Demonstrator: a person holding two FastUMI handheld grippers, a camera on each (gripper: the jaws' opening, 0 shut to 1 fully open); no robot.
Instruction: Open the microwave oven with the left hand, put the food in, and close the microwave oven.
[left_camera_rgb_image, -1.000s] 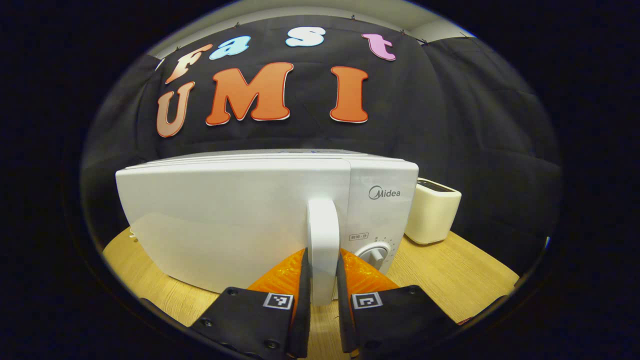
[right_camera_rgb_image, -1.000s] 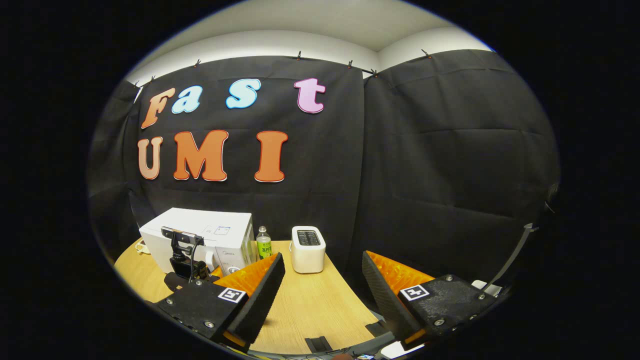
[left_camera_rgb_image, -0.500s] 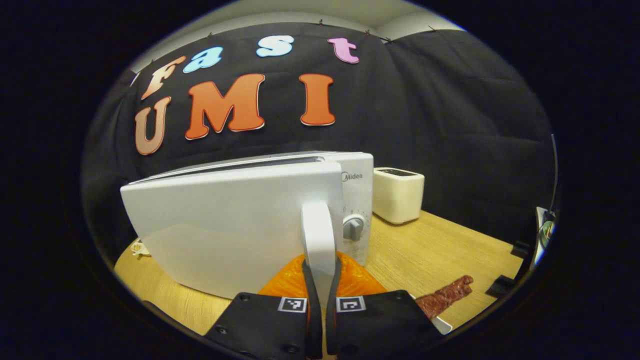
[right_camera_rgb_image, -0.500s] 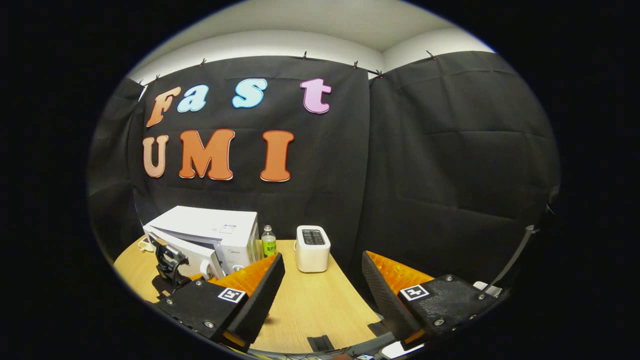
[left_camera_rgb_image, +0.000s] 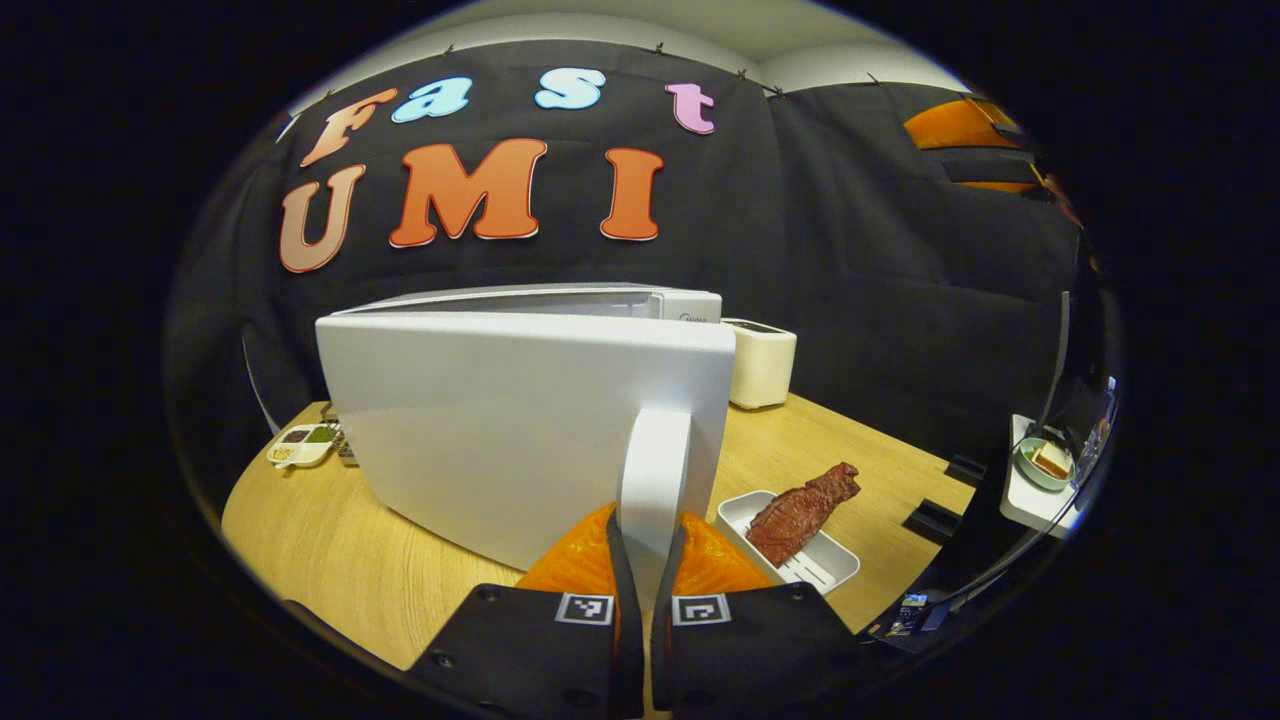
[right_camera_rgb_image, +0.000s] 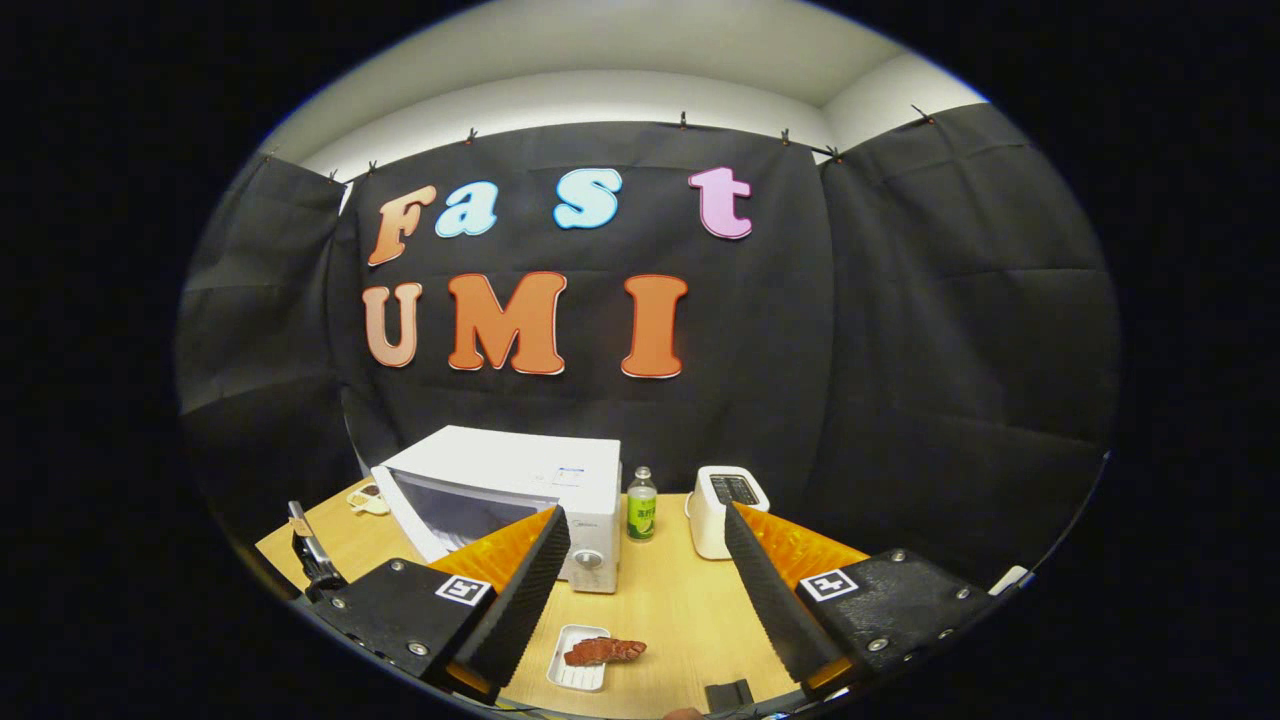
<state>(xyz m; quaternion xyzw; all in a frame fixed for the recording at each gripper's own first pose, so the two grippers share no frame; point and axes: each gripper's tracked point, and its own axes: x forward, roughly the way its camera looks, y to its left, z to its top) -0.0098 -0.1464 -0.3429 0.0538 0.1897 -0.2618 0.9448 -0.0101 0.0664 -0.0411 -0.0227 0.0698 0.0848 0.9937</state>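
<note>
midea lettering (left_camera_rgb_image: 690, 318) above open door (left_camera_rgb_image: 530, 420) (partly hidden)

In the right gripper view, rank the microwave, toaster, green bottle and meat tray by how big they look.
1. microwave, by far the largest.
2. toaster.
3. tray with the meat; it lies nearer the camera, so its rank against the toaster is unsure.
4. bottle, smallest.

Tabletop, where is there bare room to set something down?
Bare wood lies on the table between the microwave and the toaster, in front of the bottle. Another patch sits left of the open door, by the condiment dish. The meat tray crowds the right.
</note>
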